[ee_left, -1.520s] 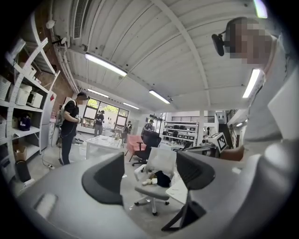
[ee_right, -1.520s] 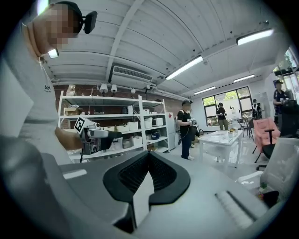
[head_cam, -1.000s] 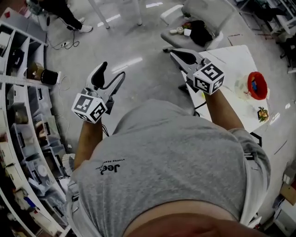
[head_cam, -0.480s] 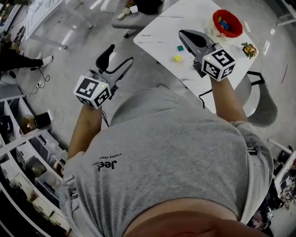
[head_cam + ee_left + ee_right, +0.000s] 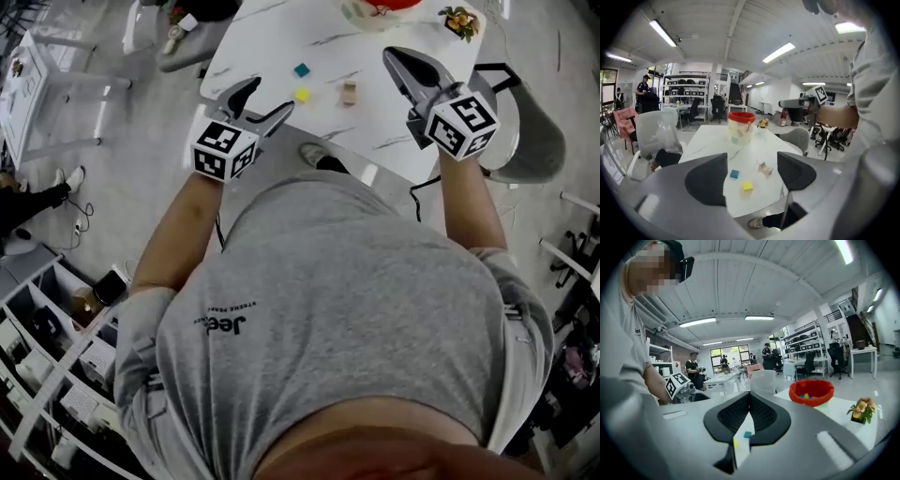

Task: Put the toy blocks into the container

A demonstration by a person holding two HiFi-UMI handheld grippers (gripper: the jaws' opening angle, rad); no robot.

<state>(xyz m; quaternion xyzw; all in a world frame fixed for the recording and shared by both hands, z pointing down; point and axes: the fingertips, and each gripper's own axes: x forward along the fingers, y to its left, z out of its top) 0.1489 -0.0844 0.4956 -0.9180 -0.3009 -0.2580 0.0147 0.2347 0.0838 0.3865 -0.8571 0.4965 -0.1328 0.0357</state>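
Left tool spread, empty; right tool clenched, empty; yellow cube, perhaps wooden block on veined table.

Worktop: near edge bare, open to my fingers. Mid-surface: teal block, yellow block, wooden block, gaps between all. Far edge: container, flower ornament. Right edge: grey chair close.

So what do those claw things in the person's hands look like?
The left claw and right claw are smooth grey, each with two curved jaws that have a black bumpy lining. At the back of each sits a white cube printed with black square markers. The person wears a grey short-sleeved T-shirt with small dark lettering.
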